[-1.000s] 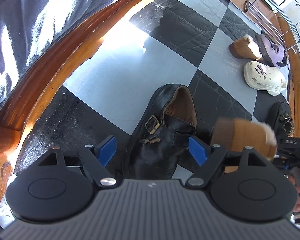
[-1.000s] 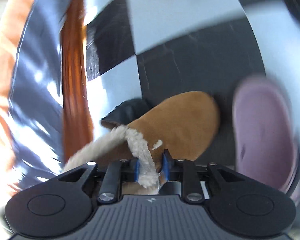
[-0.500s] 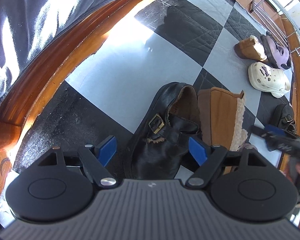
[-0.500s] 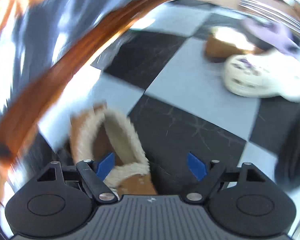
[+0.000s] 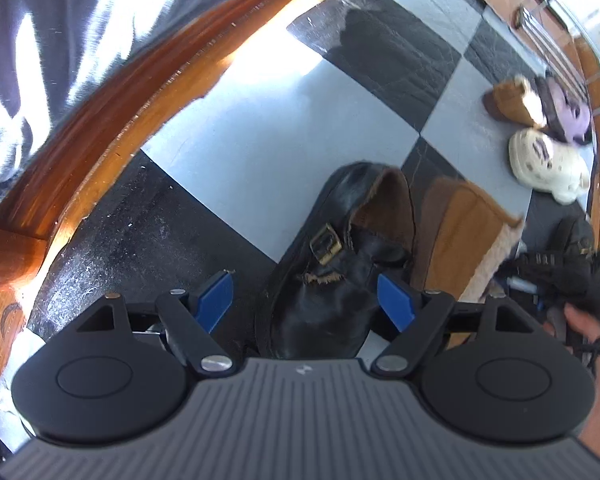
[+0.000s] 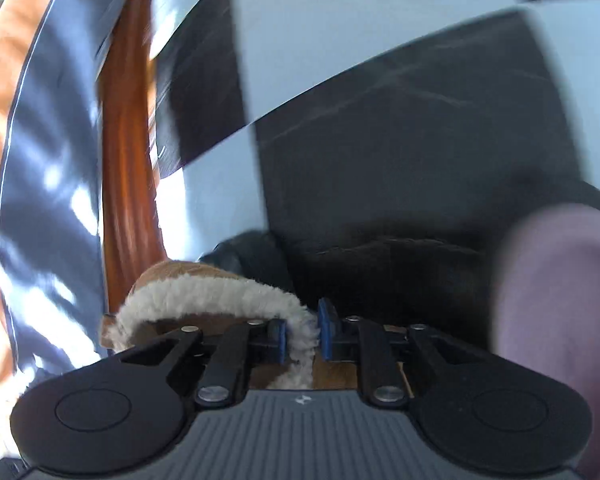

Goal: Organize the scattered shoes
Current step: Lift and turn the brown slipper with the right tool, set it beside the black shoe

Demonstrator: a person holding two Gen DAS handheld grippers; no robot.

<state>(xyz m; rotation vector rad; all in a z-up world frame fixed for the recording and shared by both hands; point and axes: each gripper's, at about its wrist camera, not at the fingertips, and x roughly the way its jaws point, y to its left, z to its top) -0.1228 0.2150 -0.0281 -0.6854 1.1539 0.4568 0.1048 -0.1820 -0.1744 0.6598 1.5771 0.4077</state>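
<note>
A black buckle shoe (image 5: 340, 280) lies on the checkered floor between the fingers of my left gripper (image 5: 305, 302), which is open; its blue pads stand clear of the shoe's sides. A tan fleece-lined slipper (image 5: 460, 240) rests on its side right next to that shoe. In the right wrist view my right gripper (image 6: 302, 334) has its jaws closing on the slipper's fleece rim (image 6: 300, 320), with the pads pressing the fleece. Beyond the slipper, the black shoe's toe (image 6: 252, 256) shows.
At the far right lie a second tan slipper (image 5: 508, 102), a purple clog (image 5: 566, 114), a cream clog (image 5: 544, 164) and another black shoe (image 5: 572, 236). A wooden border (image 5: 140, 120) curves along the left. A metal rack (image 5: 548, 36) stands behind. Another purple clog (image 6: 560, 300) lies close on the right.
The right gripper brought the tan slipper down beside the black shoe, opened wide off it, and has now closed again on its fleece rim. The left gripper stayed put.
</note>
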